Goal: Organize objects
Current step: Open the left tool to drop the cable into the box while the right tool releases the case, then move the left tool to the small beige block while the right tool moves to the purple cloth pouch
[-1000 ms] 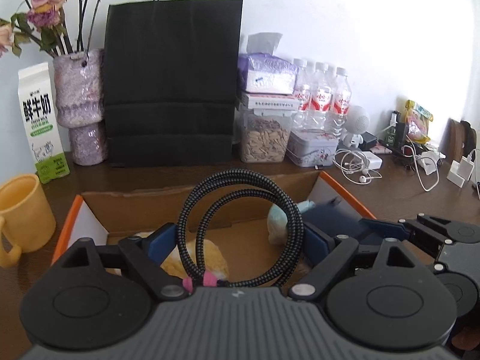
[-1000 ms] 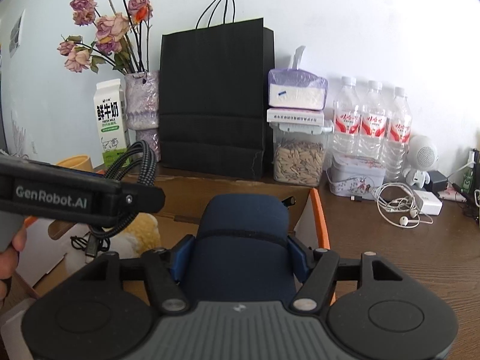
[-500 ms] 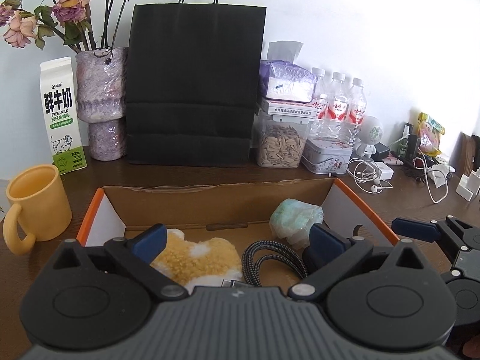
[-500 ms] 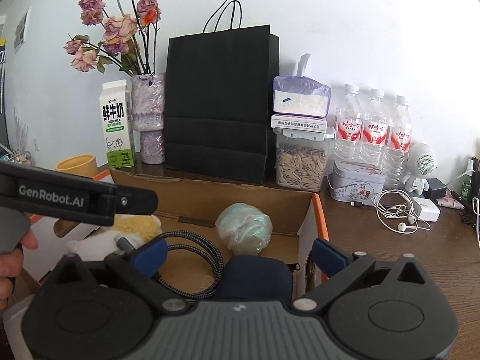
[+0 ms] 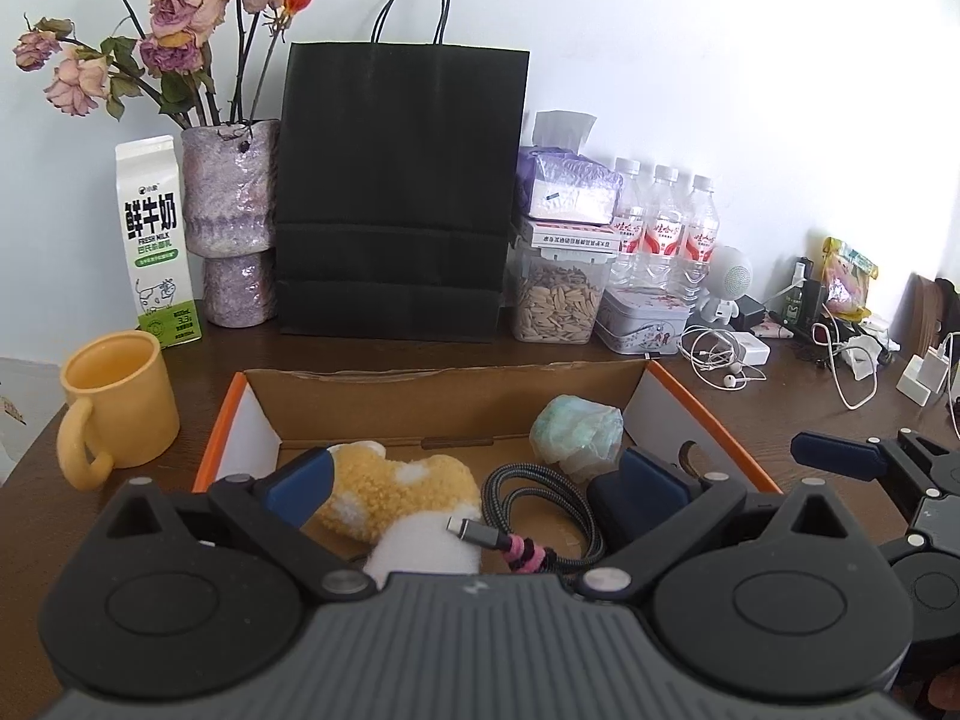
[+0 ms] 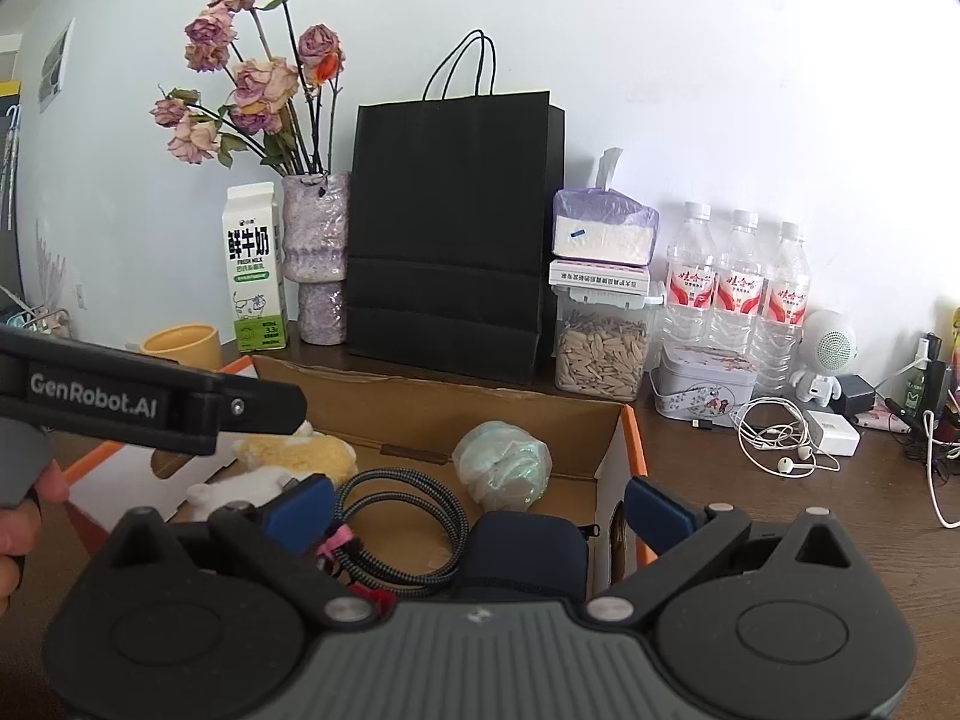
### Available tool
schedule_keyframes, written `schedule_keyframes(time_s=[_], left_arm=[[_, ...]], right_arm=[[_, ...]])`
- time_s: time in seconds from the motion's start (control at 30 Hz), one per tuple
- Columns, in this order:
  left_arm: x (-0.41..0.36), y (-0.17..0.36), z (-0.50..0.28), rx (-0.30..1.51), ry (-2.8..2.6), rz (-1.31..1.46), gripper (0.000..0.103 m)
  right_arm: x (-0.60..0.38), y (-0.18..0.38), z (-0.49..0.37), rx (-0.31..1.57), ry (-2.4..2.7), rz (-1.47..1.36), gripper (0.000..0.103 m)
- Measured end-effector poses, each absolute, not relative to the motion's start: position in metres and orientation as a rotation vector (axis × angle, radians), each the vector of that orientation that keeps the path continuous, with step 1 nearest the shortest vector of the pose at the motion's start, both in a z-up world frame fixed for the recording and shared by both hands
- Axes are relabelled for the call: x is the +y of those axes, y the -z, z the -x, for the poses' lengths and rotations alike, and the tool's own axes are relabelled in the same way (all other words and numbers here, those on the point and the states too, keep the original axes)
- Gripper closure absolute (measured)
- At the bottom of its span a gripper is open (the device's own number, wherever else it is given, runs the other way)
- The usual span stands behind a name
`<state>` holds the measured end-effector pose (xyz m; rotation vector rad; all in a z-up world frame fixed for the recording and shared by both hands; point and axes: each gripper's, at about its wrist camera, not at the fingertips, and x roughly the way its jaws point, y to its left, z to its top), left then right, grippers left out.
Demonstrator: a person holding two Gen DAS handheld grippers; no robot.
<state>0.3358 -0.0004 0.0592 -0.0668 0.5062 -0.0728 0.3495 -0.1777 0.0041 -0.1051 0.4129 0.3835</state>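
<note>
An open cardboard box [image 5: 444, 396] with orange edges sits on the brown table. Inside lie a yellow and white plush toy [image 5: 390, 492], a coiled braided cable [image 5: 540, 504], a dark blue case [image 5: 636, 498] and a pale green wrapped bundle [image 5: 576, 429]. My left gripper [image 5: 474, 480] is open and empty above the box's near side. My right gripper [image 6: 474, 504] is open and empty above the cable [image 6: 408, 534] and the blue case [image 6: 528, 546]. The bundle [image 6: 504, 471] and the plush toy [image 6: 294, 456] also show there.
A yellow mug [image 5: 114, 402] stands left of the box. Along the wall stand a milk carton [image 5: 159, 252], a vase of dried roses [image 5: 231, 222], a black paper bag [image 5: 399, 192], a seed jar [image 5: 561, 294], water bottles [image 5: 666, 228], a tin [image 5: 645, 321] and earphones with chargers [image 5: 726, 357].
My left gripper let go of the cable and my right let go of the blue case; both now lie in the box. Both grippers opened and drew back and up.
</note>
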Motion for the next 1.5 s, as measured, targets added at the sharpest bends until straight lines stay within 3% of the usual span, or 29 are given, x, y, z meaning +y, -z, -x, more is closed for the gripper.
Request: schedule_keyframes(time_s=[0.7,1.5], left_arm=[[0.017,-0.062,-0.244,0.535,0.024,0.051,0.0],[0.029,0.02,-0.17,0.719,0.012,0.065,0.0]], right_arm=[[-0.188,-0.006,-0.256,0.466,-0.383,0.101,0.0],[-0.197,0.05,-0.204,0.662,-0.376,0.032,0.0]])
